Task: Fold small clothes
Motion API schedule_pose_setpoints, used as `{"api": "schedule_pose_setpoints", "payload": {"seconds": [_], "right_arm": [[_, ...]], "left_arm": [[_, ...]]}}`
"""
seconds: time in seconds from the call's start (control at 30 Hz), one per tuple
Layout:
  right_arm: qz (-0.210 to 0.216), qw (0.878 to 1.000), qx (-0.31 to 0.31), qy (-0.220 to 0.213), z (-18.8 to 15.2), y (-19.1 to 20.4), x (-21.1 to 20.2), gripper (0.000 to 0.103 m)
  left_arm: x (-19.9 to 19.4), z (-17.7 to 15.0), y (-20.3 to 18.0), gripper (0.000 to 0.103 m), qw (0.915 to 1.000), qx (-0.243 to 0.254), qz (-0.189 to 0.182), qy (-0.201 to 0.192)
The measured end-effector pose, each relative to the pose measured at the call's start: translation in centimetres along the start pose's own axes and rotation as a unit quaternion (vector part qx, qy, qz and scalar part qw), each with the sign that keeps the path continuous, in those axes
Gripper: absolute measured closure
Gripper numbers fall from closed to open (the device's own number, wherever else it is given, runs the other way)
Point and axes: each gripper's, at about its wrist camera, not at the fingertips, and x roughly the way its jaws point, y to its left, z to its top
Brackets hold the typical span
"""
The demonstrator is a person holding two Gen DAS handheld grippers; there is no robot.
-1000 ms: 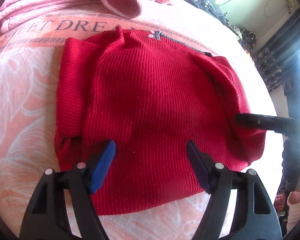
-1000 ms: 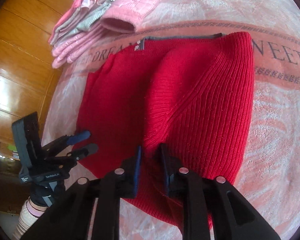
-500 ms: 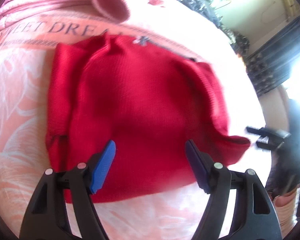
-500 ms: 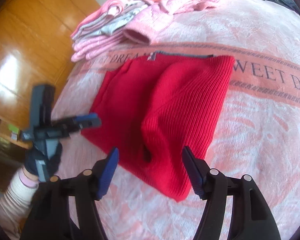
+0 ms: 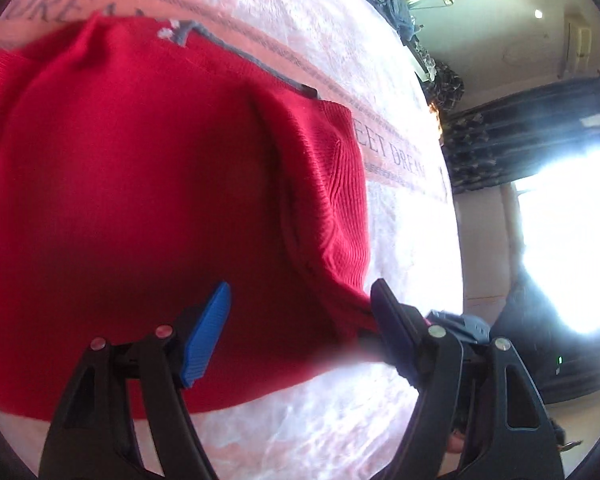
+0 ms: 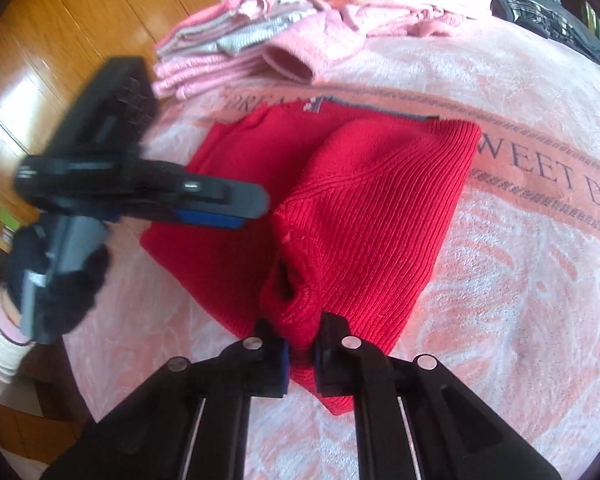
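Half a second ago the right gripper (image 6: pixel 300 350) hung spread above the blanket; now its fingers are pinched on the rolled cuff at the near corner of the red sweater (image 6: pixel 364 216). The left gripper (image 5: pixel 300 328) has swung in from beyond the sweater's left edge and now hovers over the sweater's near part, fingers spread wide with nothing between them.

Seen from the right wrist, that left gripper (image 6: pixel 204 204) is a blurred black body with a blue pad, crossing in front of the sweater's left side and hiding part of it. A dark-gloved hand (image 6: pixel 60 280) with a pale sleeve grips its handle.

Beyond the sweater's far edge sits a stack of pink and grey clothes (image 6: pixel 236 44), soft and fleecy, one pink cuff drooping toward the sweater. To the sweater's left, glossy wooden panels (image 6: pixel 40 72).

The sweater itself lies on the fuzzy pink blanket (image 6: pixel 520 280), across the blanket's lettered band. It is ribbed knit, bright red, grey trim at the neck, with its right sleeve folded in over the body and ending in a bunched, open cuff.
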Motion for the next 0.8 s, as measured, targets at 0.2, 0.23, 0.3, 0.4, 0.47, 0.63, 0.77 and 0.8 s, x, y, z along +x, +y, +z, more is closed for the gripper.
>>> {"api": "schedule_pose_setpoints", "payload": {"seconds": [0.2, 0.23, 0.3, 0.4, 0.47, 0.63, 0.77, 0.8], "right_arm": [[0.036, 0.999, 0.014, -0.023, -0.4, -1.4, -2.2, 0.095], [0.040, 0.999, 0.015, -0.028, -0.6, -1.6, -2.6, 0.095], [0.046, 0.998, 0.017, -0.037, -0.8, -1.9, -3.0, 0.095], [0.054, 0.997, 0.022, -0.044, -0.9, -2.2, -3.2, 0.095], [0.059, 0.997, 0.024, -0.048, -1.0, -2.1, -3.2, 0.095], [0.070, 0.996, 0.033, -0.049, -1.4, -2.0, -2.8, 0.095], [0.083, 0.995, 0.032, -0.049, -1.2, -0.9, -1.9, 0.095], [0.087, 0.994, 0.032, -0.049, -1.0, -0.6, -1.7, 0.095]], "left_arm": [[4.1, 3.3, 0.2, 0.032, 0.9940, -0.068, -0.086, 0.003], [4.7, 3.7, 0.1, 0.032, 0.9934, -0.071, -0.090, 0.003], [6.0, 4.9, -0.2, 0.035, 0.9915, -0.080, -0.103, 0.005], [7.4, 6.6, -0.5, 0.051, 0.9902, -0.087, -0.109, 0.008], [8.2, 7.5, -0.6, 0.077, 0.9919, -0.082, -0.096, 0.012], [8.8, 8.5, -1.5, 0.088, 0.9959, -0.053, -0.073, 0.008], [7.1, 9.0, -3.1, 0.089, 0.9980, -0.009, -0.061, -0.008], [6.8, 8.9, -3.5, 0.089, 0.9984, 0.000, -0.056, -0.010]]}}
